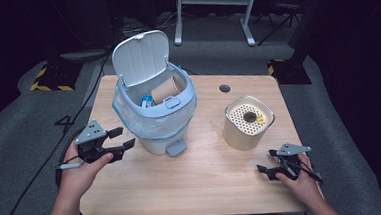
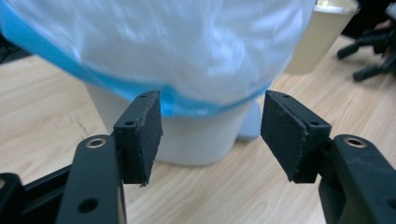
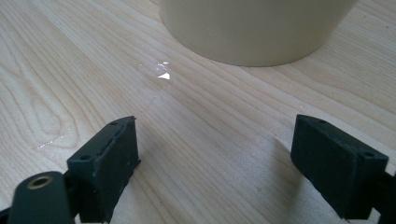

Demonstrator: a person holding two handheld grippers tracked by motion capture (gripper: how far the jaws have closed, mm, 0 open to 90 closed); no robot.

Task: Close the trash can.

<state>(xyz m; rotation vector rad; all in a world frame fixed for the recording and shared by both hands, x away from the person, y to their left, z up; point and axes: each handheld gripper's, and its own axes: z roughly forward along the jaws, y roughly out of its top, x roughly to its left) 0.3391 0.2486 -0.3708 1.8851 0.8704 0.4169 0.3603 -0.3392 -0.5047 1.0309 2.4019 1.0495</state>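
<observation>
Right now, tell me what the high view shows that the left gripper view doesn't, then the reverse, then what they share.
High view alone: the bin's raised lid, a cardboard cup inside the bin, the beige container's perforated top, and the left hand grasping its hand-held gripper.

Left gripper view alone: the left hand-held gripper seen close, jaws open, empty, aimed at the bin's lower body.

Shared: the pedal bin with its plastic liner, the beige container's side, the wooden table, and the right hand-held gripper.

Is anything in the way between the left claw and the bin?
No. The left gripper is open and points straight at the bin, with bare table between them. In the left gripper view, the bin's bag sits right past the jaws.
</observation>
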